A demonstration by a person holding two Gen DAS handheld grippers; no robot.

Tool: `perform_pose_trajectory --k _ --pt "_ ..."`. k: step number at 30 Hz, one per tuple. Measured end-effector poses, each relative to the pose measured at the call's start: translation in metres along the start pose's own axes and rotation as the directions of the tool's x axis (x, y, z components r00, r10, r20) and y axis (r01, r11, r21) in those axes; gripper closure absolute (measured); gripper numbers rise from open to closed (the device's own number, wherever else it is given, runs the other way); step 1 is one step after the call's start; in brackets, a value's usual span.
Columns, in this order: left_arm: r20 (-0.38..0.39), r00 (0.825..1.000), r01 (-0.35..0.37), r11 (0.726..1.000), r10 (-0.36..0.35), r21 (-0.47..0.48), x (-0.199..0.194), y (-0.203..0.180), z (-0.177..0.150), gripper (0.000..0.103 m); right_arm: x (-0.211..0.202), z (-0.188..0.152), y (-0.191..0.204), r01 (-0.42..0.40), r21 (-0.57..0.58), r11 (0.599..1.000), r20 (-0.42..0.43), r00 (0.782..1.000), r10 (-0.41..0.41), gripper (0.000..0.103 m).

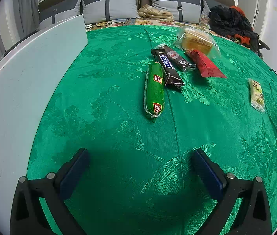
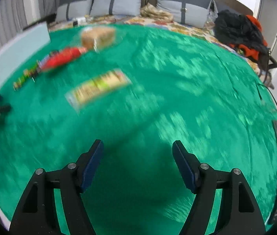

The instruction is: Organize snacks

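Currently both grippers are spread and empty: left gripper (image 1: 140, 168) and right gripper (image 2: 137, 160) are held over bare green cloth (image 1: 109, 129) on the bench. Snacks are laid in a fanned row at the far centre: green sausage (image 1: 154, 90), Snickers bar (image 1: 167, 66), dark wrapped bar (image 1: 178, 58), red packet (image 1: 205, 63), bagged cake (image 1: 196, 40). A pale cracker pack (image 1: 257, 95) is left apart on the right, well clear of the row. The cracker pack is judged light, flat and brittle, with slippery film; it is best pinched across the short width at mid-length, gently. The right wrist view is heavily smeared, so labels and edges there cannot be read. Only the right gripper's fingertips are caught at the left view's edge.
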State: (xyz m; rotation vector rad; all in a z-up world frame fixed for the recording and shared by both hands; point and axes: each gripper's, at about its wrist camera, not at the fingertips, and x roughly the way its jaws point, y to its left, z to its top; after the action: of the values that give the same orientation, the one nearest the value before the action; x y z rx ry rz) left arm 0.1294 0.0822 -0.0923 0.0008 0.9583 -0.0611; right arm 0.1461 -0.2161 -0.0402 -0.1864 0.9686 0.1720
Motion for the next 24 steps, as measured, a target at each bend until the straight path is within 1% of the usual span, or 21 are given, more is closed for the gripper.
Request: perform_pose_trajectory --k 1,2,4,5,8,12,24 --pt "0.0 1.0 0.0 1.0 0.0 0.0 0.0 0.0 0.0 0.0 0.002 -0.004 -0.007 -0.005 0.013 1.0 -0.002 1.0 0.005 0.027" --pt "0.0 1.0 0.0 1.0 0.0 0.0 0.0 0.0 0.0 0.0 0.001 -0.005 -0.012 -0.02 0.04 0.999 0.016 1.0 0.02 0.027" --pt "0.0 1.0 -0.001 1.0 0.001 0.0 0.0 0.0 0.0 0.0 0.001 -0.007 -0.018 -0.02 0.09 0.996 0.026 0.999 0.018 0.026" --pt "0.0 1.0 0.0 1.0 0.0 -0.001 0.0 0.0 0.0 0.0 0.002 -0.006 -0.019 -0.008 0.096 0.995 0.032 0.999 0.005 0.024" --pt "0.0 1.0 -0.001 1.0 0.001 -0.001 0.0 0.0 0.0 0.0 0.005 -0.003 -0.019 -0.005 0.108 0.994 0.034 0.999 0.001 0.018" --pt "0.0 1.0 -0.002 1.0 0.002 -0.001 0.001 0.0 0.0 0.0 0.007 -0.003 -0.022 -0.005 0.113 0.994 0.029 1.0 0.001 0.014" --pt "0.0 1.0 -0.002 1.0 0.002 -0.001 0.0 0.001 0.0 0.0 0.01 -0.002 -0.024 -0.002 0.121 0.993 0.023 1.0 -0.001 0.009"
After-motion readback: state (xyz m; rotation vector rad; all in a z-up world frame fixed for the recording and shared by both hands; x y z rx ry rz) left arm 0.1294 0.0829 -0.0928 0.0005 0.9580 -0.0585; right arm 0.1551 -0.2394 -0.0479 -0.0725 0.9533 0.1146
